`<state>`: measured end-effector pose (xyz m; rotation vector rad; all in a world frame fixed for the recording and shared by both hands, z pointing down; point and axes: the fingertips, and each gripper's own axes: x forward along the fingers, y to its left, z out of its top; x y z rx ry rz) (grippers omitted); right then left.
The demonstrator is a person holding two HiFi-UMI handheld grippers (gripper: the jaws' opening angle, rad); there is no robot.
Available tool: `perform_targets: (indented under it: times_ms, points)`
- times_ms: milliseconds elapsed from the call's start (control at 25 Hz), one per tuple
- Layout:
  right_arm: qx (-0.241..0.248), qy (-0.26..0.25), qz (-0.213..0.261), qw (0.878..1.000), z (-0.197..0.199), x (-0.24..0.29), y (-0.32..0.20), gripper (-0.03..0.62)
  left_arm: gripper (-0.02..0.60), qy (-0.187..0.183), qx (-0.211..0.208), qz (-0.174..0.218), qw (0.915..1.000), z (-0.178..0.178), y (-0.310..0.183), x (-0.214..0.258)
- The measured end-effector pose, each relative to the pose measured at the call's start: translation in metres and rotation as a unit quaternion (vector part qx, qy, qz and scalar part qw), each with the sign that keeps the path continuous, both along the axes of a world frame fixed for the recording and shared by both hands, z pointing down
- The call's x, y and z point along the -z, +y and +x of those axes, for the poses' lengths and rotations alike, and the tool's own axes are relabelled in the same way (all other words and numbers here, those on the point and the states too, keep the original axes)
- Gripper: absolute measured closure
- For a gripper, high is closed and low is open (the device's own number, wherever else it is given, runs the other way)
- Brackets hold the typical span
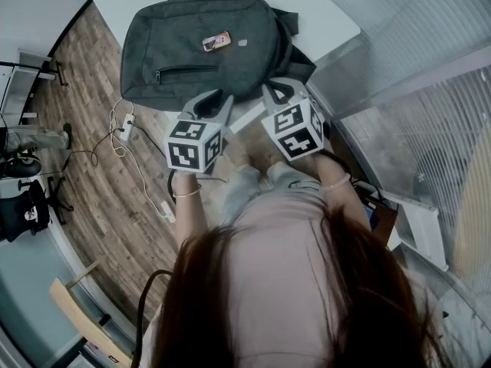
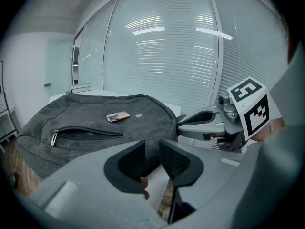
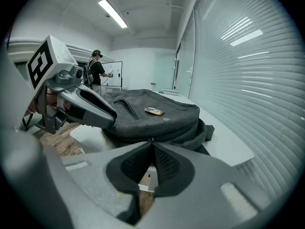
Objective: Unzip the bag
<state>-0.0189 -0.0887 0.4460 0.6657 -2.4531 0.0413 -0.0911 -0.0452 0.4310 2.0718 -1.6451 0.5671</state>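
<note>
Dark grey bag flat on the white surface, front panel up, carry handle at the far end. Front pocket zipper running across the panel, pull tab at its left end as seen from the left gripper. Small wrapper-like item lying on top of the bag, just beyond that pocket.

Left gripper: jaws apart, nothing between the pads, aimed at the bag's near edge; contact with the fabric not clear. Right gripper: jaws closed, tips together right at the bag's near edge; too small to tell whether anything is pinched there. Side by side at the near end of the surface, marker cubes toward the person.

Wooden floor below, with white cables trailing left of the surface. Slatted blinds behind the bag. Another person standing far back in the right gripper view.
</note>
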Motion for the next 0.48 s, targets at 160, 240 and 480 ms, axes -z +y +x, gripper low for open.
perform_targets:
  times_ms: [160, 240, 480]
  points:
    - [0.017, -0.007, -0.001, 1.0, 0.002, 0.0, 0.0, 0.583, 0.447, 0.006, -0.003, 0.001, 1.0, 0.01, 0.002, 0.003]
    - [0.025, -0.009, 0.0, 1.0, 0.002, 0.0, 0.001, 0.583, 0.445, 0.001, -0.005, 0.003, 1.0, 0.015, 0.002, 0.004]
    - [0.044, -0.014, 0.0, 0.999, 0.003, 0.002, 0.002, 0.583, 0.422, -0.009, -0.02, 0.004, 0.9998, 0.037, -0.007, 0.008]
